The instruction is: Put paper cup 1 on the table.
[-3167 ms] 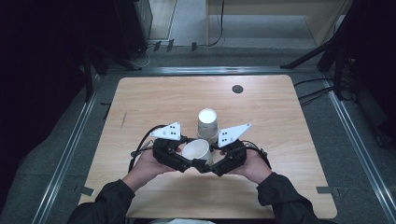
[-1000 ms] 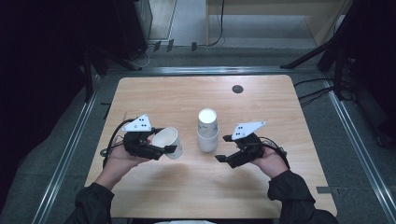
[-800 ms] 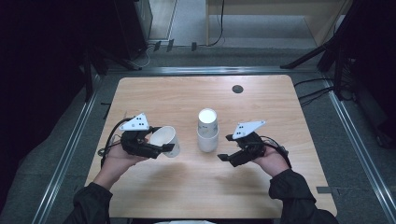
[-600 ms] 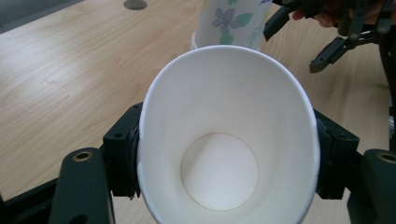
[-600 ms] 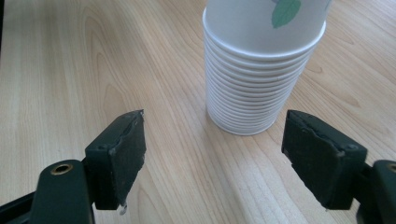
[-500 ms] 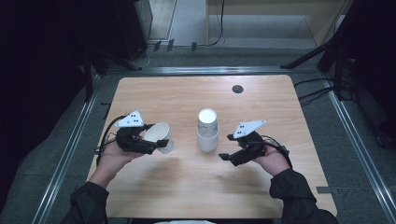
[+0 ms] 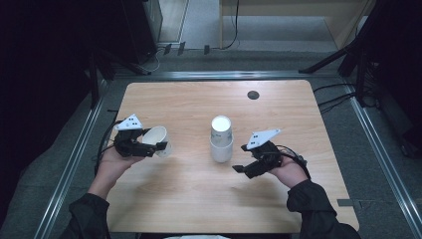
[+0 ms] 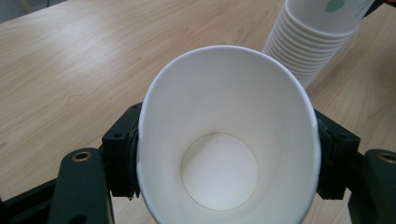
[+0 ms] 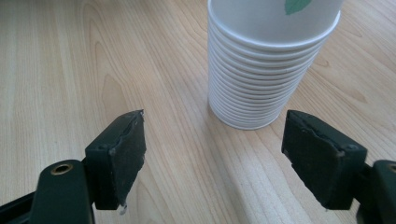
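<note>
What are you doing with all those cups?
A person holds a gripper in each hand at a wooden table. The left gripper squeezes a single white paper cup by its sides, tipped so its open mouth faces the gripper's camera, off to one side of the stack of cups. The right gripper waits open and empty beside the upside-down stack.

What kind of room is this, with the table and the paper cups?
Probably a lab or test room, not a kitchen. A plain wooden table stands inside a metal rail frame, cables run over the grey floor, and the surroundings are dark.
</note>
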`<state>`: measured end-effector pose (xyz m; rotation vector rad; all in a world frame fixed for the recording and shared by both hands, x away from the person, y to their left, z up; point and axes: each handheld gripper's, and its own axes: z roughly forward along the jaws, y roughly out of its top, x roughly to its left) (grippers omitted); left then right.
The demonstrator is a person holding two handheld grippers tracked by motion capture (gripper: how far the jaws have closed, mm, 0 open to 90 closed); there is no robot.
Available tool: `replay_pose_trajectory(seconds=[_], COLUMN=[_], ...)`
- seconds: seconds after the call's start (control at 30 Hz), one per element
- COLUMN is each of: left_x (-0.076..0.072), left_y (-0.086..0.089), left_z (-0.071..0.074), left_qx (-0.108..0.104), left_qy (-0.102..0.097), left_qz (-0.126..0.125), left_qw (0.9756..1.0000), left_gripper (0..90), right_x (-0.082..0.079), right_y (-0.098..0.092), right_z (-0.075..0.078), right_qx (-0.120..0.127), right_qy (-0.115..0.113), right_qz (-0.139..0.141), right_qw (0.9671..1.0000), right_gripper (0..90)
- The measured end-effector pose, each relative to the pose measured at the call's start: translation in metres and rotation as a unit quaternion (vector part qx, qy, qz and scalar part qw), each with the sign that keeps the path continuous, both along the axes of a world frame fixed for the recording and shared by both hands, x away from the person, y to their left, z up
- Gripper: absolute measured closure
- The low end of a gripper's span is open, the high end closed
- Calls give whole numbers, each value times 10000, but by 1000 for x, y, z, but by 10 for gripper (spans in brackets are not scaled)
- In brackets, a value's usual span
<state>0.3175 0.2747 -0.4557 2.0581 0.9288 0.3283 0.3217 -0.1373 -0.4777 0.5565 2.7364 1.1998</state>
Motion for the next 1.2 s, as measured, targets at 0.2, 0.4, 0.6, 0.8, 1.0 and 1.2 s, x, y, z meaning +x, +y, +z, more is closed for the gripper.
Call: replay_pose_trajectory(seconds=[0.2,0.4,0.6,0.8,1.0,1.2], left_x=[3,7,13,22,33,44], left_y=[4,12,17,20,25,33], left_z=[-3,-8,-14,-17,-23,-24], left_qx=[124,222,358,416,489,416], left_qy=[-7,24,105,144,208,219], left_qz=[74,197,383,514,632,794], left_qw=[9999,9996,9986,9977,9966,9957], left_gripper=[274,272,269,269,269,268], right_x=[-1,-3,-4,-7,-11,-14], right_y=[1,4,5,4,1,-1], right_z=[0,0,-1,-2,-3,-5], right_qx=[-20,9,-57,-86,-9,-41], right_qy=[1,-19,-4,-15,17,37], right_qz=[27,77,107,93,18,-23], right_qw=[10000,10000,9999,9999,10000,10000], right_gripper=[220,220,220,220,218,218])
